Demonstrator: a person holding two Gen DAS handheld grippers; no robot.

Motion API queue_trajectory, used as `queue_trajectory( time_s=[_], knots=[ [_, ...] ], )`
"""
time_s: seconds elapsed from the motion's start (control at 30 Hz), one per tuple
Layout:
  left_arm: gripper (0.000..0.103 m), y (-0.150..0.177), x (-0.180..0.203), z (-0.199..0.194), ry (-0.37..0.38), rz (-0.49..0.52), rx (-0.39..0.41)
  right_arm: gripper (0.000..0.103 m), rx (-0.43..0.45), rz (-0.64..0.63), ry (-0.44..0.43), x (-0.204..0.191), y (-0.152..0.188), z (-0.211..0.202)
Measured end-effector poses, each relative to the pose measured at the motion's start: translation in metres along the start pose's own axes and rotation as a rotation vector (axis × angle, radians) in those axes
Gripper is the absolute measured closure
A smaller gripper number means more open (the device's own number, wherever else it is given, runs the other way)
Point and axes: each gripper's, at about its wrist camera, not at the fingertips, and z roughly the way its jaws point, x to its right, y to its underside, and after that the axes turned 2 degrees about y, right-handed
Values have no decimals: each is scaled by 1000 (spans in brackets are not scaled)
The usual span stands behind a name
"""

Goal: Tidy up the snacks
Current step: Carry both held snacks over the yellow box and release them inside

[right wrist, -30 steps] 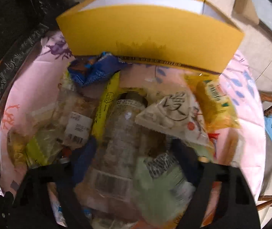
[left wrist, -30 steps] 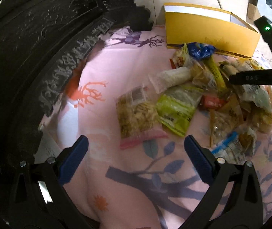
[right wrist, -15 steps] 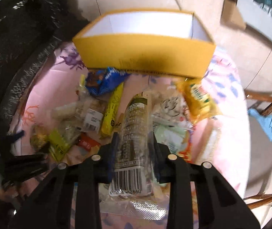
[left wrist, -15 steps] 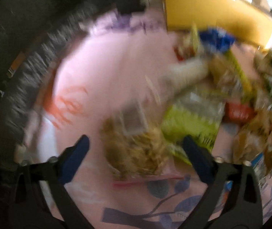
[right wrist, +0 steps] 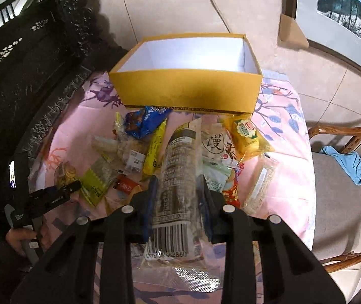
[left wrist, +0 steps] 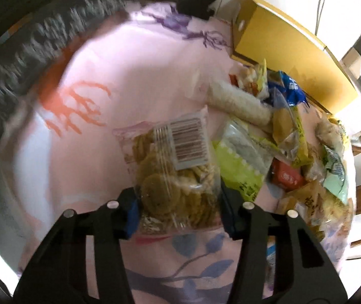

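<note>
Black left tongs point(left wrist: 177, 209), angled down | closing around cracker bag point(left wrist: 174, 167) | right tongs point(right wrist: 177, 200) pinching tall packet point(right wrist: 177, 177)

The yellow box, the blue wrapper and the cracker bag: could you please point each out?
yellow box point(right wrist: 188, 90), right wrist view, front wall.
blue wrapper point(right wrist: 143, 121), right wrist view, middle.
cracker bag point(left wrist: 172, 177), left wrist view, clear front.

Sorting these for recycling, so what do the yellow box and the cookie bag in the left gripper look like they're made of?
The yellow box looks like matte paperboard: crisp folded edges, plain white inside. The cookie bag seems to be clear glossy plastic film: biscuits show through, it glints, and it bears a paper-like barcode label. The left gripper is closing around it.
</note>
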Motion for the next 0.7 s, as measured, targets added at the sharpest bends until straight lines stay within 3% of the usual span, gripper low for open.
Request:
queue_trajectory(
  time_s=[0.2, 0.37, 0.53, 0.6, 0.63, 0.7],
  knots=[
    [52, -12, 5, -37, 15, -8, 65, 72, 50, 8, -48, -2, -6, -20],
    [52, -32, 39, -75, -21, 69, 157, 73, 139, 25, -41, 7, -18, -32],
    [52, -67, 87, -92, 64, 150, 246, 95, 212, 9, -18, 14, -41, -30],
    [52, -75, 100, -85, 53, 178, 226, 96, 166, 4, -12, 17, -43, -19],
    [52, -75, 101, -83, 72, 185, 222, 91, 116, -17, -24, 20, -40, -10],
    [52, -70, 98, -79, 78, 175, 200, 20, 61, -80, 19, 22, -31, 4]
  ],
)
